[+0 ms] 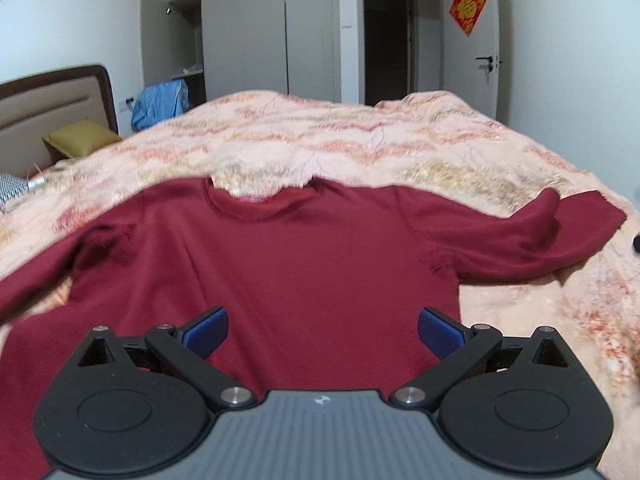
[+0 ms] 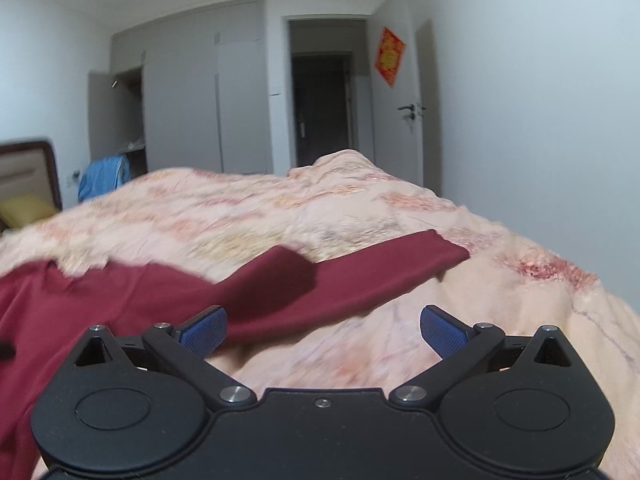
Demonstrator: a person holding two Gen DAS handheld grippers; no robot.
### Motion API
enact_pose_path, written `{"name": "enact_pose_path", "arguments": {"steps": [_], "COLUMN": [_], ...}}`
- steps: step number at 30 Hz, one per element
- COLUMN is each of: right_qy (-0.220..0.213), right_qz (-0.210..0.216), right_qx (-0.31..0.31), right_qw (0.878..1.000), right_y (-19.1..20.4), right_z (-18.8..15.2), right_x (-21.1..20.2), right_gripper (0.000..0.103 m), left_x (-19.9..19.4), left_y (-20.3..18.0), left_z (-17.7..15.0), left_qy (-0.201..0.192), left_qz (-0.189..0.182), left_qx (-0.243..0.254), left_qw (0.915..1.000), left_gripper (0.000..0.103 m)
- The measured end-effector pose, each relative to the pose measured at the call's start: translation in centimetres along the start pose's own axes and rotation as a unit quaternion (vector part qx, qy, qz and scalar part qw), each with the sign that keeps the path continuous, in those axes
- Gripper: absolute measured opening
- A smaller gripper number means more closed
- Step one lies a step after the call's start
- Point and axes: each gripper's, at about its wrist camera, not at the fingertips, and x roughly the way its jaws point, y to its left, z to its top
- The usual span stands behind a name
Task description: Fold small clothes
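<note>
The red shirt (image 1: 304, 264) lies spread flat on the quilt (image 1: 360, 140), its hem hidden under the left gripper (image 1: 323, 330) and one sleeve cut off at the frame edge. The right gripper (image 2: 323, 330) hangs over the other sleeve (image 2: 360, 276). Both are spread wide, holding nothing. The right view is blurred.
</note>
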Motion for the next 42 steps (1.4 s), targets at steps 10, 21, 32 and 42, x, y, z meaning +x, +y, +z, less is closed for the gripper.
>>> {"name": "enact_pose_path", "arguments": {"steps": [10, 21, 32, 42], "right_qy": [0.068, 0.059, 0.028, 0.051], "right_qz": [-0.032, -0.129, -0.161, -0.177], "right_qx": [0.024, 0.052, 0.018, 0.114], "right_qw": [0.997, 0.988, 0.986, 0.976], "right_y": [-5.3, -6.0, -5.5, -10.9], "right_z": [2.1, 3.5, 4.3, 2.5], "right_x": [11.1, 16.7, 14.3, 8.3], "right_gripper": [0.103, 0.064, 0.005, 0.005], "left_x": [2.2, 2.7, 2.7, 2.8], "left_y": [0.3, -0.8, -0.8, -0.7], "left_z": [-3.4, -4.0, -4.0, -4.1], "left_qy": [0.012, 0.016, 0.015, 0.014], "left_qz": [0.000, 0.018, 0.017, 0.016], "left_qx": [-0.012, 0.010, 0.008, 0.007], "left_qw": [0.9999, 0.9996, 0.9997, 0.9998], "left_gripper": [0.103, 0.103, 0.103, 0.103]}}
